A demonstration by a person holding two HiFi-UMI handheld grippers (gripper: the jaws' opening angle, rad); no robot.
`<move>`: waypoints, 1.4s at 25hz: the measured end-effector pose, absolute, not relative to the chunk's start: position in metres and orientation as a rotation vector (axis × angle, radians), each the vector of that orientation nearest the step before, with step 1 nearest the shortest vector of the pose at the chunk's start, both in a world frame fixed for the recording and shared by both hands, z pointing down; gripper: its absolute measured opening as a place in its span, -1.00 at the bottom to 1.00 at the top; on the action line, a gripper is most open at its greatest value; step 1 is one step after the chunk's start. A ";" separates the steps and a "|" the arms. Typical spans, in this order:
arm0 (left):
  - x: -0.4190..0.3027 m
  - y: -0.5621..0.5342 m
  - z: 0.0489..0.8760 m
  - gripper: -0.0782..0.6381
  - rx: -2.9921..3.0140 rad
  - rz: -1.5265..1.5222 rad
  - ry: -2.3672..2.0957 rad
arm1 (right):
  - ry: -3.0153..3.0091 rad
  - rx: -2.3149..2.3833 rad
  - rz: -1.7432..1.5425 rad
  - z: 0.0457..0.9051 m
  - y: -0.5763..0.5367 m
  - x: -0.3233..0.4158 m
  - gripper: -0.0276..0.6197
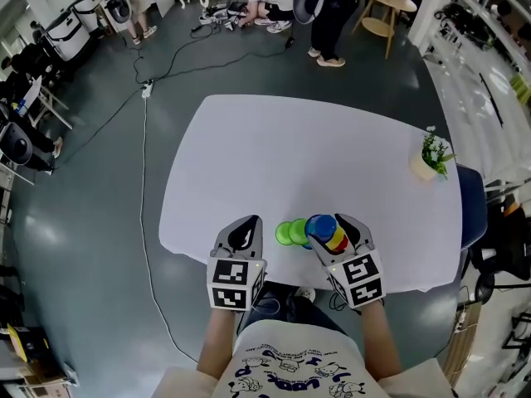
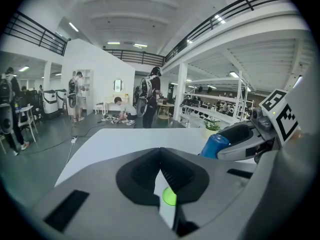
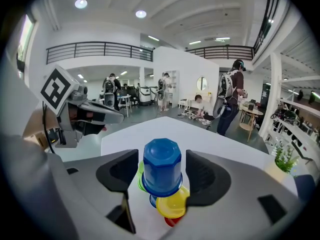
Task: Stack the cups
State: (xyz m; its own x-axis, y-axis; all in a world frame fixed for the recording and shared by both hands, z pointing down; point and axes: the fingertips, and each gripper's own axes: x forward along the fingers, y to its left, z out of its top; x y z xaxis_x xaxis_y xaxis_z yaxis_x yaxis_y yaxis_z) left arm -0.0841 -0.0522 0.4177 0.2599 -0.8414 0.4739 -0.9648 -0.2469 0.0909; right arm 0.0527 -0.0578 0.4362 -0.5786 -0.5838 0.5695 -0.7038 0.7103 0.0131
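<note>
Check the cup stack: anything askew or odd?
Yes. Between the open jaws of the right gripper the stack fans out: the blue cup sits mouth-down on top, while the yellow cup and red cup poke out sideways beneath it, not nested straight.

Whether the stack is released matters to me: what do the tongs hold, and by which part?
Nothing is held. The left tongs are shut and empty; the right tongs stand open around the blue cup, pads clear of its sides.

The red cup [image 3: 171,221] lies mostly hidden beneath the yellow cup [image 3: 172,203].
</note>
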 end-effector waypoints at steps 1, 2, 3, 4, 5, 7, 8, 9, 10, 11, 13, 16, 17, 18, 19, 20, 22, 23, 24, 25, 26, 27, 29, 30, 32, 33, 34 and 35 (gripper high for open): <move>-0.084 -0.052 0.417 -0.74 2.177 0.466 -1.650 | -2.380 0.985 0.291 0.433 -0.058 0.053 0.06; -0.084 -0.053 0.417 -0.74 2.179 0.462 -1.651 | -2.393 0.995 0.289 0.428 -0.058 0.053 0.09; -0.084 -0.053 0.416 -0.74 2.182 0.459 -1.652 | -2.405 1.008 0.284 0.423 -0.058 0.054 0.09; -0.084 -0.054 0.415 -0.74 2.186 0.457 -1.654 | -2.415 1.021 0.276 0.418 -0.060 0.055 0.09; -0.083 -0.056 0.412 -0.74 2.190 0.455 -1.657 | -2.425 1.035 0.270 0.412 -0.062 0.057 0.09; -0.082 -0.060 0.405 -0.74 2.199 0.446 -1.666 | -2.452 1.072 0.272 0.399 -0.066 0.062 0.09; -0.081 -0.062 0.401 -0.74 2.205 0.440 -1.671 | -2.470 1.097 0.279 0.391 -0.068 0.065 0.09; -0.081 -0.064 0.396 -0.74 2.212 0.432 -1.679 | -2.489 1.126 0.286 0.383 -0.070 0.069 0.09; -0.081 -0.066 0.391 -0.74 2.220 0.424 -1.688 | -2.506 1.158 0.291 0.375 -0.073 0.073 0.08; -0.081 -0.069 0.386 -0.74 2.228 0.417 -1.699 | -2.520 1.191 0.293 0.368 -0.076 0.078 0.08; -0.081 -0.075 0.375 -0.74 2.244 0.409 -1.724 | -2.537 1.256 0.292 0.356 -0.084 0.087 -0.03; -0.080 -0.084 0.357 -0.74 2.272 0.402 -1.755 | -2.545 1.351 0.268 0.338 -0.095 0.103 -0.12; -0.080 -0.085 0.350 -0.74 2.278 0.396 -1.765 | -2.546 1.382 0.252 0.331 -0.097 0.107 -0.14; -0.081 -0.086 0.343 -0.74 2.283 0.387 -1.778 | -2.546 1.414 0.236 0.324 -0.098 0.111 -0.16; -0.083 -0.086 0.336 -0.74 2.285 0.377 -1.791 | -2.545 1.449 0.220 0.317 -0.099 0.114 -0.18; -0.085 -0.086 0.329 -0.74 2.285 0.364 -1.805 | -2.543 1.486 0.204 0.310 -0.100 0.117 -0.21; -0.088 -0.088 0.314 -0.74 2.290 0.329 -1.832 | -2.536 1.562 0.171 0.296 -0.103 0.123 -0.28; -0.089 -0.089 0.306 -0.74 2.293 0.307 -1.845 | -2.530 1.600 0.150 0.289 -0.105 0.126 -0.32; -0.088 -0.091 0.299 -0.74 2.296 0.287 -1.859 | -2.521 1.636 0.123 0.283 -0.106 0.130 -0.39; -0.088 -0.092 0.293 -0.74 2.301 0.270 -1.873 | -2.508 1.669 0.091 0.278 -0.107 0.133 -0.49; -0.087 -0.092 0.287 -0.74 2.305 0.257 -1.887 | -2.493 1.698 0.058 0.274 -0.108 0.137 -0.55; -0.086 -0.092 0.281 -0.74 2.308 0.245 -1.903 | -2.480 1.724 0.031 0.271 -0.108 0.140 -0.62; -0.086 -0.090 0.272 -0.74 2.311 0.222 -1.936 | -2.465 1.780 0.001 0.264 -0.106 0.146 -0.72; -0.087 -0.089 0.267 -0.74 2.312 0.211 -1.949 | -2.460 1.814 -0.007 0.261 -0.105 0.149 -0.76; -0.086 -0.088 0.262 -0.74 2.313 0.190 -1.963 | -2.449 1.875 -0.020 0.256 -0.104 0.156 -0.85; -0.086 -0.086 0.261 -0.74 2.311 0.180 -1.968 | -2.446 1.894 -0.022 0.255 -0.103 0.159 -0.87; -0.085 -0.085 0.261 -0.74 2.307 0.172 -1.974 | -2.447 1.907 -0.020 0.254 -0.101 0.161 -0.87; -0.084 -0.083 0.261 -0.74 2.301 0.168 -1.982 | -2.449 1.916 -0.016 0.255 -0.100 0.164 -0.87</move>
